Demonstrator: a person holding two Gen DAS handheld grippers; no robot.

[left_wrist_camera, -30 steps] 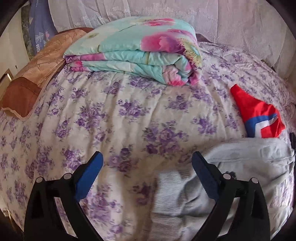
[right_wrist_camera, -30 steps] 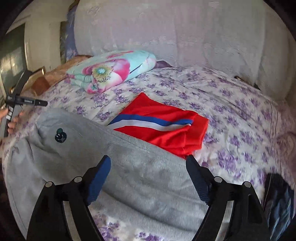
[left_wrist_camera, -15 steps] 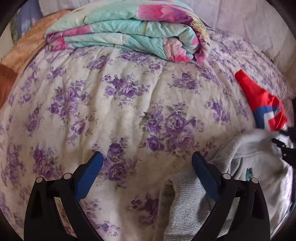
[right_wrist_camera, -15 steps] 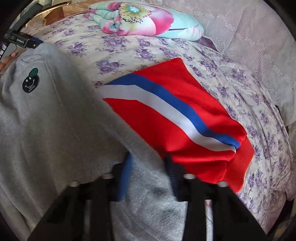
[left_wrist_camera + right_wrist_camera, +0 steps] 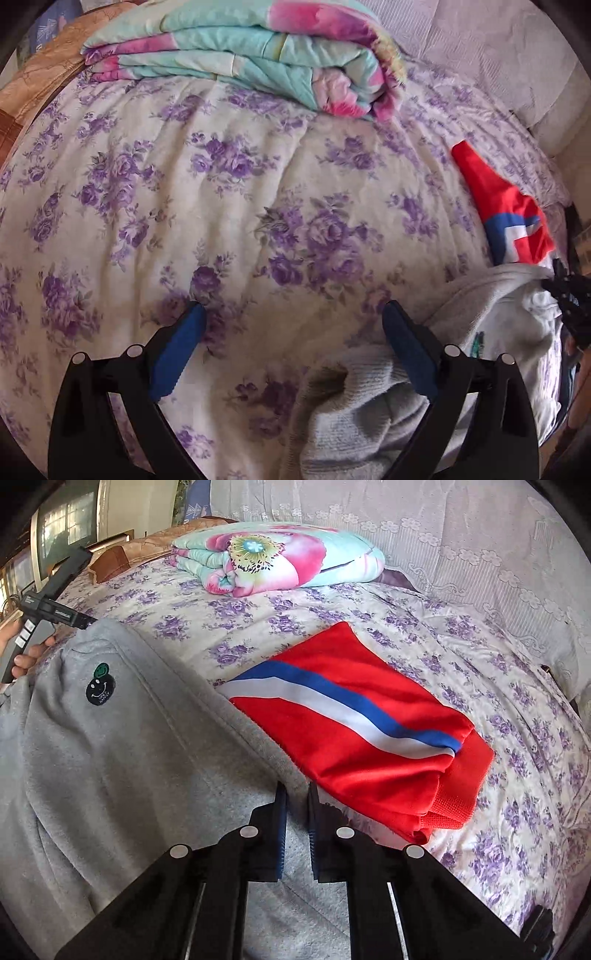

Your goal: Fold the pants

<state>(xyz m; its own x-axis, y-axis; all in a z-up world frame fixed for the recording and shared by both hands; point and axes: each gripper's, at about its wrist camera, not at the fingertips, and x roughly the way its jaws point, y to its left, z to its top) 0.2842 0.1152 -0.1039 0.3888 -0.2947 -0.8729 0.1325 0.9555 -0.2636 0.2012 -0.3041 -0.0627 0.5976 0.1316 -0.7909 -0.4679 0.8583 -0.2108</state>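
The grey pants [image 5: 110,760] with a small black smiley patch [image 5: 99,691] lie across the flowered bedspread [image 5: 517,760]. My right gripper [image 5: 295,794] is shut on their upper edge, next to the red garment. In the left wrist view a ribbed grey cuff [image 5: 354,417] lies bunched at the bottom right. My left gripper [image 5: 291,321] is open and holds nothing; its right finger rests beside the cuff. The left gripper also shows at the far left of the right wrist view [image 5: 55,609], held in a hand at the pants' far end.
A folded red garment with a blue and white stripe [image 5: 362,731] lies right of the pants. A folded floral quilt [image 5: 243,59] sits at the back of the bed. A brown pillow [image 5: 37,81] lies at the back left.
My right gripper has closed on the pants' edge and drawn back. The grey fabric has bunched up toward the right in the left wrist view. My left gripper has stayed open.
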